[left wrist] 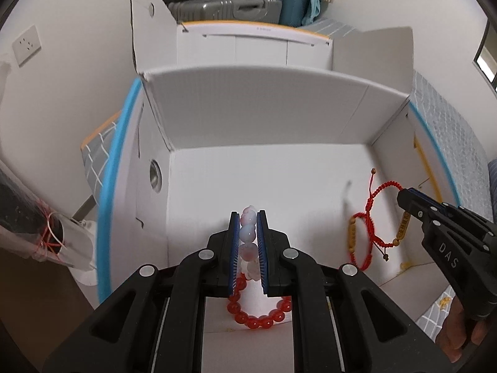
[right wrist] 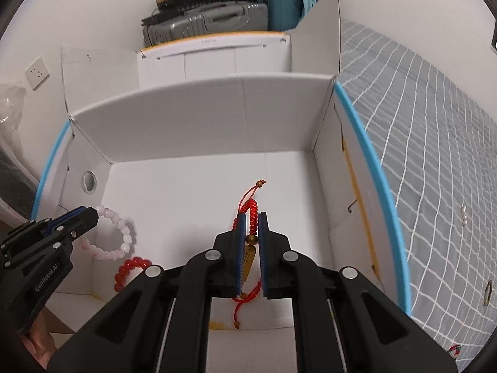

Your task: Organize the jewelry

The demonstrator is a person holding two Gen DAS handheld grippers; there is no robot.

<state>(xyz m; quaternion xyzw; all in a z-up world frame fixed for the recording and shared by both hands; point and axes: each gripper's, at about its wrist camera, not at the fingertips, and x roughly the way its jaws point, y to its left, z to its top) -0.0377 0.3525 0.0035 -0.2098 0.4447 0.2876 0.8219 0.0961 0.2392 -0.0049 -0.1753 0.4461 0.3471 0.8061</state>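
My left gripper (left wrist: pixel 248 217) is shut on a pale pink bead bracelet (left wrist: pixel 248 242) and holds it over the floor of a white cardboard box (left wrist: pixel 257 112); the bracelet also shows in the right wrist view (right wrist: pixel 119 239). A red bead bracelet (left wrist: pixel 257 317) lies on the box floor under it, also seen in the right wrist view (right wrist: pixel 129 270). My right gripper (right wrist: pixel 251 217) is shut on a red cord bracelet (right wrist: pixel 251 214) with a gold charm, hanging in the box's right part (left wrist: pixel 382 217). Another red cord bracelet (left wrist: pixel 360 242) lies beside it.
The box has tall white walls and a blue rim (left wrist: pixel 115 161). A grey checked bedspread (right wrist: pixel 435 155) with small jewelry pieces (right wrist: pixel 464 216) lies to the right. Suitcases (left wrist: pixel 226 4) stand behind. A wall socket (left wrist: pixel 26 46) is at the left.
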